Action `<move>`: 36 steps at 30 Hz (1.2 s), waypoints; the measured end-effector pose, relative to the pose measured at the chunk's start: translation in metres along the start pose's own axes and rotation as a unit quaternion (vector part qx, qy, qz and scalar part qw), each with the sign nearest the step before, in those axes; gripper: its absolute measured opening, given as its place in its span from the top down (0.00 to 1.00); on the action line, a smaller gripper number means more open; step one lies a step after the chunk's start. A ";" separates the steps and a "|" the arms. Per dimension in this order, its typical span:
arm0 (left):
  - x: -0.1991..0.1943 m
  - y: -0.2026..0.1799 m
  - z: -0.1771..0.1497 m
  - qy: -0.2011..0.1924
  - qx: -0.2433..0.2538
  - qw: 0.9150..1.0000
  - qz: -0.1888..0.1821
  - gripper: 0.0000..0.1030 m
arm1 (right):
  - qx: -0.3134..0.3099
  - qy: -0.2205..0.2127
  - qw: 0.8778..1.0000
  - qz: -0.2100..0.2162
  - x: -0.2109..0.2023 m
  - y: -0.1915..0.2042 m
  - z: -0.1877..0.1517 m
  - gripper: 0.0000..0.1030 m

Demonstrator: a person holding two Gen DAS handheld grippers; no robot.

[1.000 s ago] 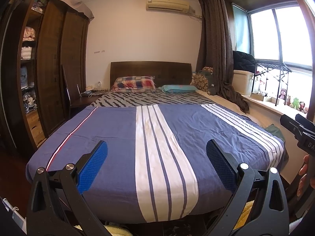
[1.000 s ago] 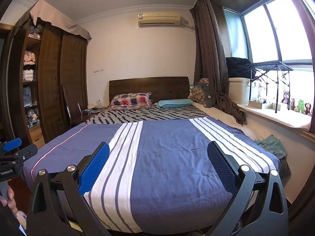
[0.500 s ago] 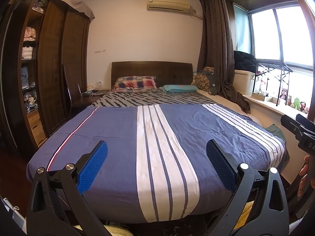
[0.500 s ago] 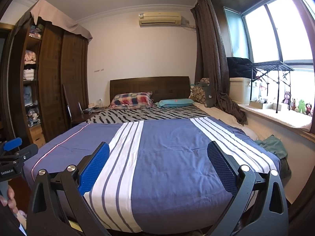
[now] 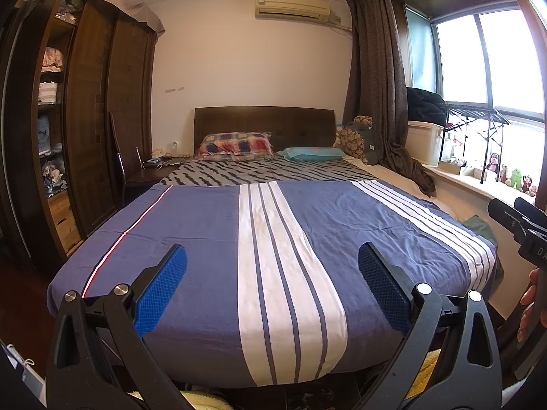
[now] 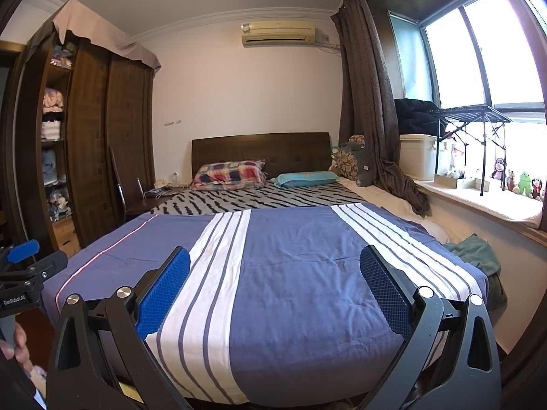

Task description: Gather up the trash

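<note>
Left tool (image 5: 271, 285) spread wide, empty, held at the foot of the bed (image 5: 205, 235), blue pads apart over the striped blue cover (image 5: 342, 225). Right tool (image 6: 275, 288) likewise released, nothing between its pads, aimed along the same bed from slightly further right. Seen at the right edge of the left view, with fingers (image 5: 528, 302) on its handle. No trash discernible on the cover; location cannot be told. Plaid pillow (image 6: 229, 174) and teal pillow (image 6: 306, 178) near the dark headboard (image 6: 259, 147). Green cloth (image 6: 475, 253) bunched at the bed's window side. Wardrobe (image 5: 89, 116) along the left wall, plush toys (image 6: 519, 181) on the windowsill, air conditioner (image 5: 292, 7) high on the far wall.
</note>
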State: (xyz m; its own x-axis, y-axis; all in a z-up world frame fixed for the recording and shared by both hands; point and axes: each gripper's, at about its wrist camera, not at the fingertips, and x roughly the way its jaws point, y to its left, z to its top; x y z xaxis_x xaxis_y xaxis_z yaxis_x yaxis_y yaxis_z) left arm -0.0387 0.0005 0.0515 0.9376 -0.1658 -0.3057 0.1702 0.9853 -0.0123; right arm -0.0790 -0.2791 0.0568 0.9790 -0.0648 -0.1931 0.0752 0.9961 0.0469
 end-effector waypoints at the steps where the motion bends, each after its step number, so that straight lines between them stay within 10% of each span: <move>1: 0.000 0.000 0.000 0.000 0.000 1.000 0.000 0.08 | 0.000 0.000 1.000 0.000 -0.001 0.000 0.000 0.03; 36: 0.001 0.006 -0.001 0.002 0.000 1.000 0.014 0.08 | 0.000 0.004 1.000 0.003 0.002 0.002 -0.002 0.03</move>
State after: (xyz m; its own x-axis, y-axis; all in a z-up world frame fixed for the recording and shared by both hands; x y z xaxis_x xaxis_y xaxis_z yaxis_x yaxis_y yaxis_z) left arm -0.0375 0.0064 0.0502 0.9410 -0.1380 -0.3090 0.1439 0.9896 -0.0040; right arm -0.0772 -0.2773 0.0548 0.9779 -0.0575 -0.2008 0.0684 0.9965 0.0479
